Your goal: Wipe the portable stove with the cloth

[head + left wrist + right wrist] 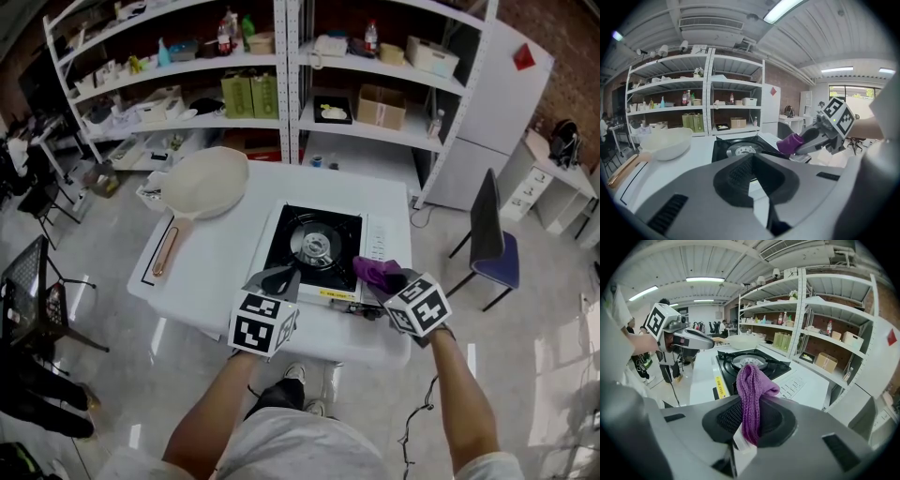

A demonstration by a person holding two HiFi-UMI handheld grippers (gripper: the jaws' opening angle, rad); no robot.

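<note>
Portable stove [317,246] sits on the white table [211,267], seemingly unwiped. The right gripper [386,281] pinches the purple cloth [377,273] at its front-right corner. The left gripper [277,279], pressed together and empty, hovers front-left. All wiping appears left.

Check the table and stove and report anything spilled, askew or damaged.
Nothing stands out. The portable stove sits flat on the white table with no spill visible. The pan rests upright beside it. The purple cloth is clamped in the right gripper by the stove's front right corner.
</note>
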